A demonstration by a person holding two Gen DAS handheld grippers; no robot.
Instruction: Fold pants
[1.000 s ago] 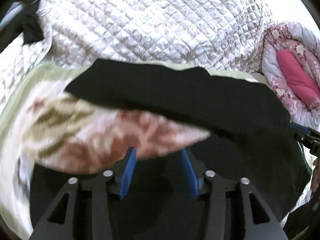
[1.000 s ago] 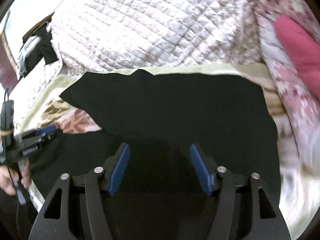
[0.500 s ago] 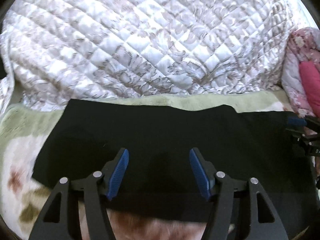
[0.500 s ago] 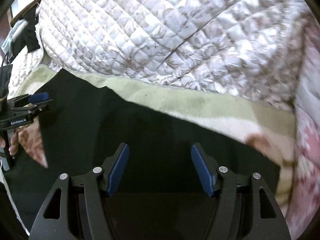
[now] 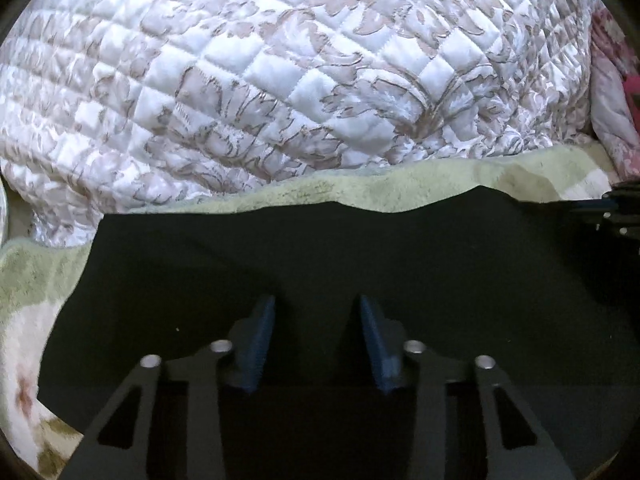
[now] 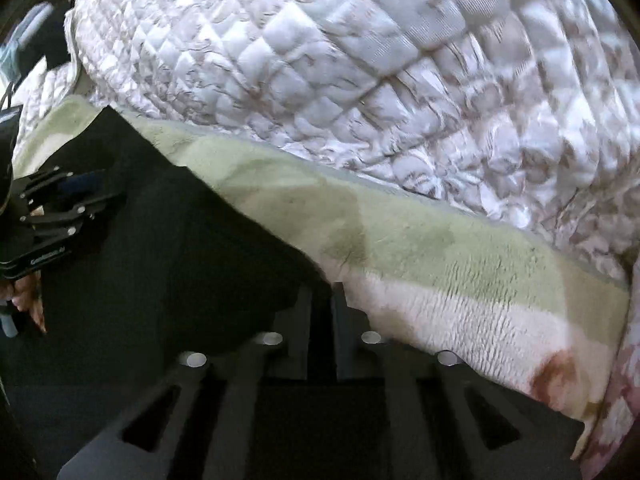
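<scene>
Left wrist view: black pants (image 5: pixel 320 256) spread flat on a green-and-cream fleece blanket (image 5: pixel 420 184), far edge running roughly straight across the frame. Left tool (image 5: pixel 318 334) sits over the near part of the fabric, blue pads (image 5: pixel 262 344) apart, dark cloth filling the gap between them; cannot tell if the tips touch it. White quilted bedspread (image 5: pixel 280 72) bunched up beyond the blanket. Right tool (image 5: pixel 618 210) just visible at the right edge, at the pants' far right corner.

Right wrist view: right tool (image 6: pixel 320 308) fingers drawn close together at the pants' (image 6: pixel 160 260) edge where the black cloth meets the blanket (image 6: pixel 420 248); dark fabric lies between them, so it looks clamped on the pants. Pants extend left. Left tool (image 6: pixel 76 196) at the left edge, over the fabric. Bedspread (image 6: pixel 360 80) above, blurred
</scene>
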